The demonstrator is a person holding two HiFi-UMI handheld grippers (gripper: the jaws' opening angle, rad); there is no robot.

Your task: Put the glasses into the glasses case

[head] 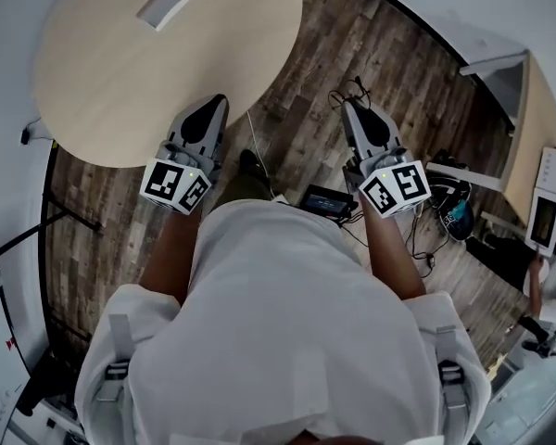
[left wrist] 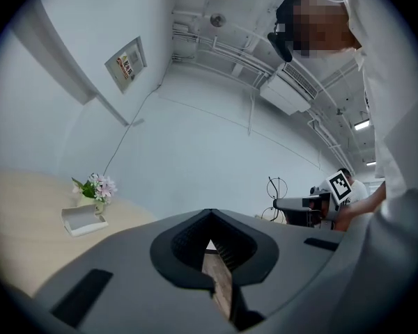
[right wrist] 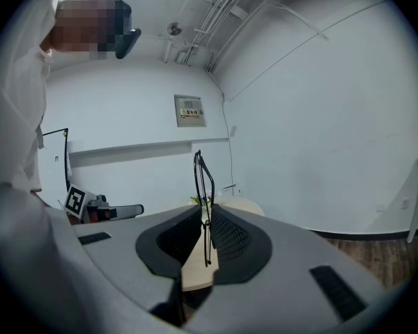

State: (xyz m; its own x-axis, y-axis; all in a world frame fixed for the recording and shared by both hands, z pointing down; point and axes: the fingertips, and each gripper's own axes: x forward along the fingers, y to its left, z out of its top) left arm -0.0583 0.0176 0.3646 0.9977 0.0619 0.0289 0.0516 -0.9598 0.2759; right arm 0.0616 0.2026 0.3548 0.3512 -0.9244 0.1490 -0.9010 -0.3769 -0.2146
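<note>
The round surface (head: 120,82) is the biggest thing here: smooth pale wood-look top, matte, bare except at its far edge. It stands on a dark plank floor (head: 352,44) with a visible grain.

The left tongs (head: 213,102) hang over the near rim of the surface. In the left gripper view their tips (left wrist: 210,248) are pressed together with nothing between the ribbed pads. The right tongs (head: 354,108) are off the surface, above the floor. In the right gripper view they (right wrist: 206,236) pinch the glasses (right wrist: 197,169), a thin black wire frame held edge-on with one rim standing up past the tips.

The glasses case (head: 164,5) lies well apart from both tongs, at the far side of the surface, just beside a small pot of pink flowers (left wrist: 96,186). The case (left wrist: 80,220) is pale, boxy and hard-looking, and seems to lie open.

The likely trouble is the grip itself. So thin a wire frame, caught along one narrow line, could swivel or slide out during the carry across. Too hard a squeeze might bend it. On arrival, a wide approach could knock the flowers or push the light case along the slick top.
</note>
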